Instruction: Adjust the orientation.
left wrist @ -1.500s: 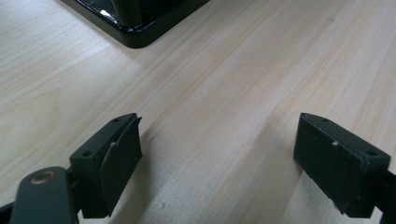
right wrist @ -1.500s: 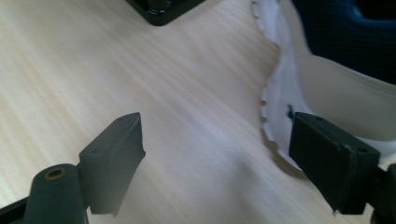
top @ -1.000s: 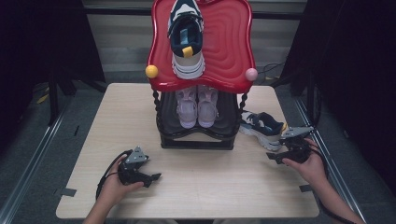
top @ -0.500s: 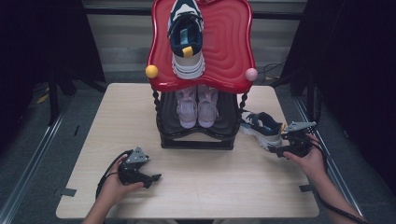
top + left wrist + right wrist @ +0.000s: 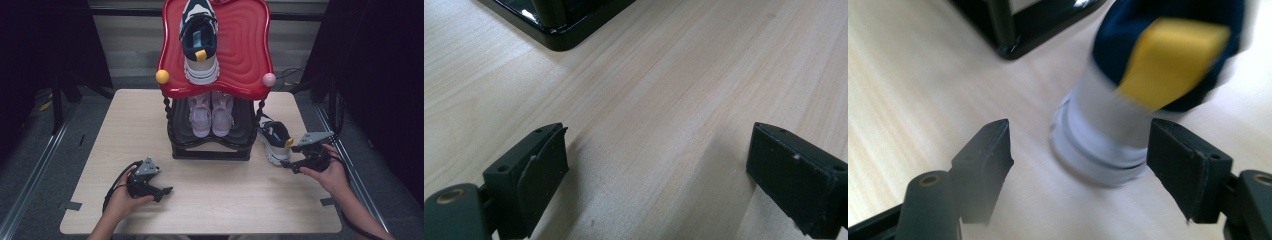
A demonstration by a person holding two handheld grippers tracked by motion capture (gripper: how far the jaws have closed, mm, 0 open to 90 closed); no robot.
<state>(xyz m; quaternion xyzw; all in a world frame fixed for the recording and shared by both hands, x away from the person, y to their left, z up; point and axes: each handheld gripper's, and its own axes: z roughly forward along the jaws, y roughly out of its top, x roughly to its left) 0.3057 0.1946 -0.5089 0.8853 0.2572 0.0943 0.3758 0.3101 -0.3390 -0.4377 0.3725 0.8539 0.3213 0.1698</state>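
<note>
Navy sneaker on table [image 5: 274,140]: seen at centre right of the high view, lying on the wooden table [image 5: 90,165] just beside the right leg of the rack, heel with yellow tab turned toward the right gripper; in the right gripper view its white heel and yellow tab [image 5: 1168,60] are seen blurred at upper right.
Left gripper [image 5: 161,190]: seen at lower left of the high view, held in the person's left hand [image 5: 122,195] low over the table, well apart from the rack; in the left gripper view [image 5: 656,175] its jaws are spread wide with bare tabletop between them, nothing held.
Shoe rack [image 5: 210,150]: black frame at centre of the high view, topped by a red wavy tray [image 5: 245,45]; a corner of its base is seen at upper left of the left gripper view [image 5: 559,30].
Yellow ball [image 5: 162,76]: set at the tray's left corner.
Navy sneaker on tray [image 5: 200,42]: laid along the tray, heel toward the viewer.
Pink sneakers [image 5: 211,112]: a pair, side by side on the lower shelf.
Pink ball [image 5: 269,79]: set at the tray's right corner.
Right gripper [image 5: 287,161]: held in the right hand [image 5: 330,172] at centre right of the high view, just beside the sneaker's heel; in the right gripper view [image 5: 1078,155] the jaws stand wide and have just been closing, the heel partly between them, one pad [image 5: 1175,150] close against it, no grip made out.
</note>
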